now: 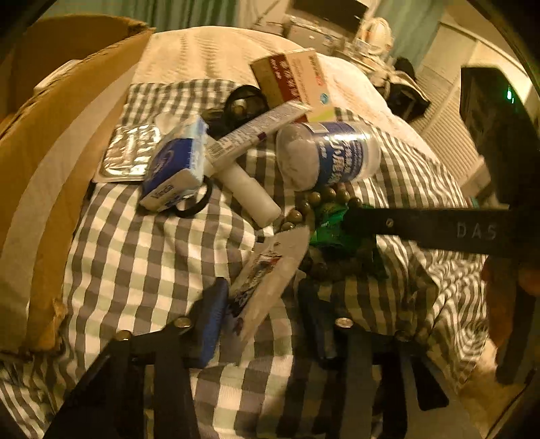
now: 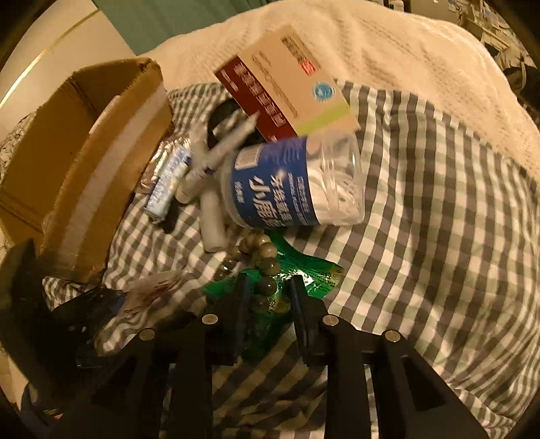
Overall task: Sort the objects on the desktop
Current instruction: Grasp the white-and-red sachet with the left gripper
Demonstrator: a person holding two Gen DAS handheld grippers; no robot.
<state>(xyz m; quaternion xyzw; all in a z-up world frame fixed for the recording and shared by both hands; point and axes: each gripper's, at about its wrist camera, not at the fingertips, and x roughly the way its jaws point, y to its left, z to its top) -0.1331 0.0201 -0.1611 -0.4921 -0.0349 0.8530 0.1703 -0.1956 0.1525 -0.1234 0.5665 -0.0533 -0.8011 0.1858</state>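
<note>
Left gripper [image 1: 261, 305] has its fingers closed on a flat plastic packet [image 1: 266, 280], just beside the bead bracelet [image 1: 312, 199]. Right gripper [image 2: 270, 300] sits with fingers either side of the beads over the green wrapper [image 2: 303, 277]; can't tell if it's pinching. Lift the packet straight up, then swing to the cardboard box [image 1: 50, 152] beyond the bracelet; clear its rim.

a home bedroom, checked bedsheet [image 1: 141, 243], cream blanket [image 2: 388, 50], green curtain [image 1: 189, 13], cluttered desk [image 1: 324, 30] behind
</note>
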